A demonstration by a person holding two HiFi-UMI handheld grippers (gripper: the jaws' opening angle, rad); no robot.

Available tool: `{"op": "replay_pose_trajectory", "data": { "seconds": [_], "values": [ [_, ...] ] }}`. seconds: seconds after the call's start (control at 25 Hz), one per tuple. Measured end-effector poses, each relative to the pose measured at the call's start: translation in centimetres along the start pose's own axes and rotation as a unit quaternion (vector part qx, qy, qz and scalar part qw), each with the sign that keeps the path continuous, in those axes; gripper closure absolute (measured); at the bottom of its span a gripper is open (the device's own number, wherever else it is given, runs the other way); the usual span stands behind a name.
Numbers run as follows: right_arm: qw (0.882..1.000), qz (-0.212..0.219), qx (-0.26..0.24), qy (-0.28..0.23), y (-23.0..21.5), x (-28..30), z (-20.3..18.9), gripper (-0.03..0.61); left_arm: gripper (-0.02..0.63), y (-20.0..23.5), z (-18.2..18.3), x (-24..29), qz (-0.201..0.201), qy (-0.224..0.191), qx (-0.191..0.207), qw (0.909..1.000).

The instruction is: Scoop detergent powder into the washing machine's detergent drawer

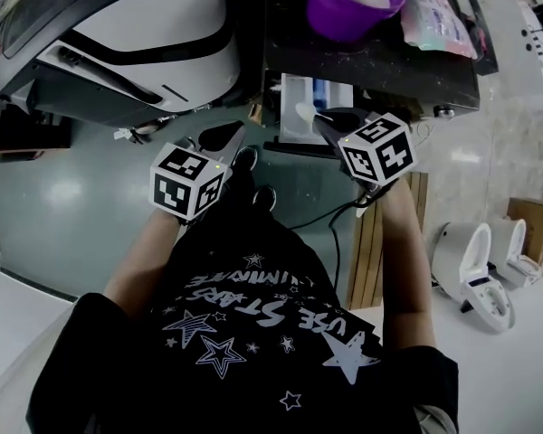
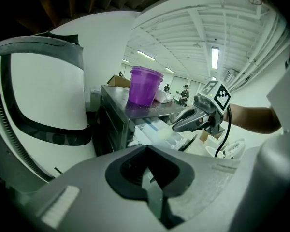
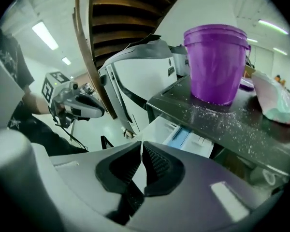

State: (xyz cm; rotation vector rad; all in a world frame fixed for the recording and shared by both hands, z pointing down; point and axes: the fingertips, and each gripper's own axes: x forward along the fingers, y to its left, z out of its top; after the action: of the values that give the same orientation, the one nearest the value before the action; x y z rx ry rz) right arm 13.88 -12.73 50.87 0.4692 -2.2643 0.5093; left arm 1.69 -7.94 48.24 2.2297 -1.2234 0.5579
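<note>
The left gripper (image 2: 146, 151) has its jaws pressed together with nothing between them. Off to its left stands a white washing machine (image 2: 43, 95). Straight ahead of its tips, the pulled-out detergent drawer (image 1: 292, 98) projects from a dark cabinet (image 1: 371, 61). The right gripper (image 3: 141, 148) has its jaws narrowed onto the thin handle of a white scoop (image 1: 306, 111), whose bowl hangs over the drawer just beyond its tips. Farther ahead and higher, a purple tub (image 3: 216, 64) stands on the powder-speckled cabinet top, with a pale detergent bag (image 3: 276, 99) to its right.
</note>
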Motion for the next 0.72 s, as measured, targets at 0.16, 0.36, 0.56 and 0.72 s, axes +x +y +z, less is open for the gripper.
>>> {"op": "replay_pose_trajectory", "data": {
  "seconds": [0.16, 0.36, 0.56, 0.72],
  "values": [
    [0.996, -0.024, -0.084, 0.027, 0.4, 0.7, -0.1, 0.541, 0.612, 0.1, -0.2, -0.2, 0.002, -0.001, -0.003, 1.0],
    [0.987, -0.042, -0.146, 0.054, 0.9, 1.3, -0.3, 0.541, 0.612, 0.1, -0.3, -0.6, 0.003, -0.004, -0.001, 1.0],
    [0.972, -0.065, -0.211, 0.075, 1.3, 1.5, -0.7, 0.541, 0.612, 0.2, -0.5, -1.1, 0.006, -0.006, 0.007, 0.9999],
    [0.962, -0.082, -0.251, 0.075, 1.6, 1.5, -0.7, 0.541, 0.612, 0.1, -0.7, -1.6, 0.005, -0.009, 0.007, 0.9999]
  ]
}}
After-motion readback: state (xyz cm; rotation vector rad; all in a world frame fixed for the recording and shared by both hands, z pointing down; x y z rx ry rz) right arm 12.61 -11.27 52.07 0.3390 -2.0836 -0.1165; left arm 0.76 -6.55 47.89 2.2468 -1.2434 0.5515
